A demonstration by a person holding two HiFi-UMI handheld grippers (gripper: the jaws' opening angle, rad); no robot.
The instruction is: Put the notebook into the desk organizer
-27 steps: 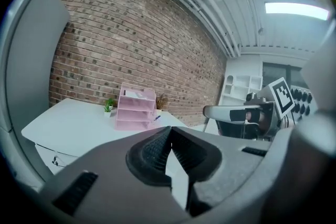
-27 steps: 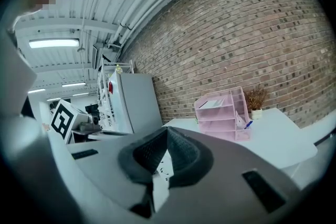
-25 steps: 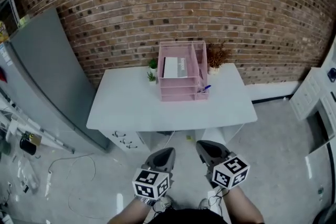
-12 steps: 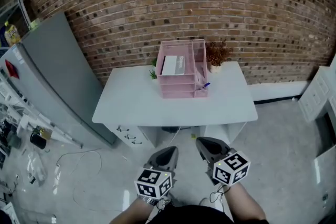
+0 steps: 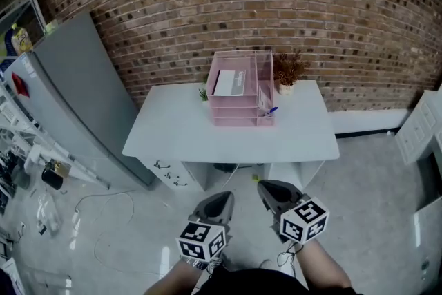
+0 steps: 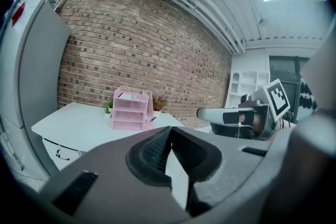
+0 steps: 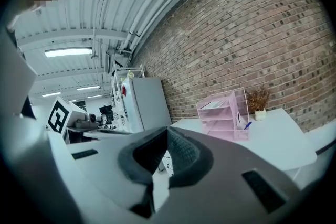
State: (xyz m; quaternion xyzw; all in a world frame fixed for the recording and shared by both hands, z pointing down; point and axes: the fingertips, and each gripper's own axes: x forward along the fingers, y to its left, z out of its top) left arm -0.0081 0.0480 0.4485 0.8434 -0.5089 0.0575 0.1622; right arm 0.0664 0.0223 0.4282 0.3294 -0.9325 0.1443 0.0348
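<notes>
A pink desk organizer [image 5: 238, 99] stands at the back middle of a white desk [image 5: 179, 131], against the brick wall. A white notebook [image 5: 229, 83] lies on its top shelf. The organizer [image 6: 131, 110] shows far off in the left gripper view, and the organizer [image 7: 223, 114] likewise in the right gripper view. My left gripper [image 5: 219, 202] and right gripper [image 5: 268, 191] hang side by side over the floor, well in front of the desk. Both are shut with nothing between the jaws.
A small green plant [image 5: 204, 93] stands left of the organizer and a dried plant in a white pot [image 5: 286, 72] to its right. A blue pen [image 5: 270, 111] sticks out of the organizer's side pocket. A grey fridge [image 5: 69, 93] stands left of the desk; white cabinets [image 5: 421, 131] at the right.
The view has drawn back from the desk a little, so the desk and organizer sit slightly higher in the frame. Both grippers stay shut and side by side.
</notes>
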